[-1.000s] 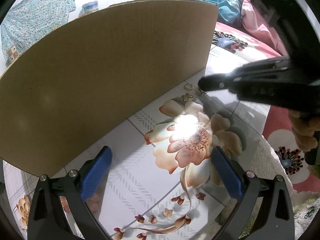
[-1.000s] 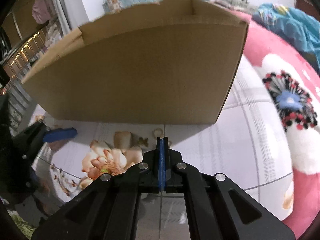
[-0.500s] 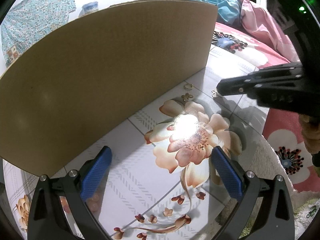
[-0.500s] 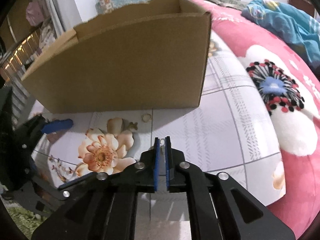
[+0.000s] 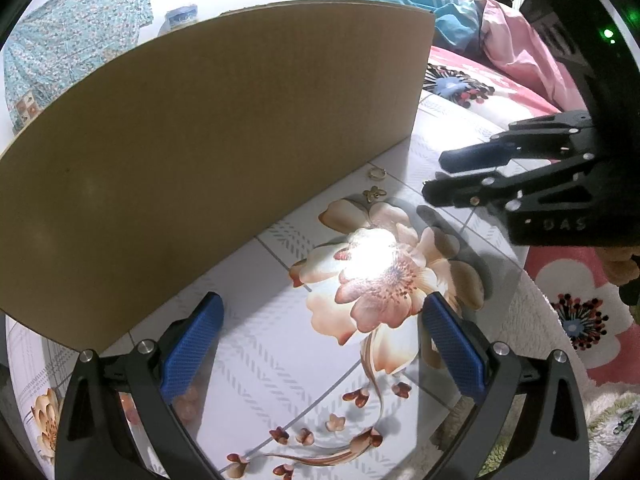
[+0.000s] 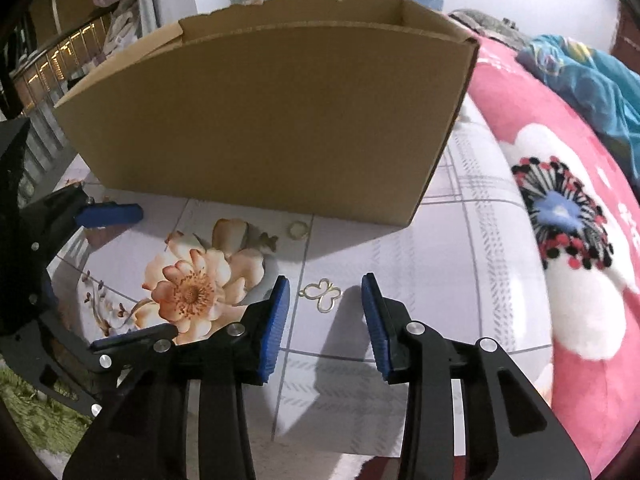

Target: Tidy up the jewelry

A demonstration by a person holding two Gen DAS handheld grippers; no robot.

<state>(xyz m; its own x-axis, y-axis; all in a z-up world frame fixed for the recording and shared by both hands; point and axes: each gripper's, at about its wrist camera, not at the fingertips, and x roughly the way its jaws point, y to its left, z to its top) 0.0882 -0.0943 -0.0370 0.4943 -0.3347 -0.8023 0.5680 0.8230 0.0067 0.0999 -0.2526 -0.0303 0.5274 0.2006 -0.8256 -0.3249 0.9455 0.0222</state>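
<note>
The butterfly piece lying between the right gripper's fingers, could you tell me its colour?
Gold, an open outline; the butterfly piece shows best in the right wrist view.

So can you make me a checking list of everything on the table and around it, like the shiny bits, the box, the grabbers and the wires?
Surface: glossy flower-print table cover, glare spot in the left wrist view.
Job's things: gold butterfly charm lying flat; ring and small butterfly piece near the cardboard box, which is open-topped.
Clutter: nothing seen.
Grippers: right gripper jaws opening, butterfly charm ahead between them, untouched; left gripper open, holding nothing.
Cables: nothing seen.
Surroundings: pink flower blanket, blue cloth, patterned garment on the wall.
</note>
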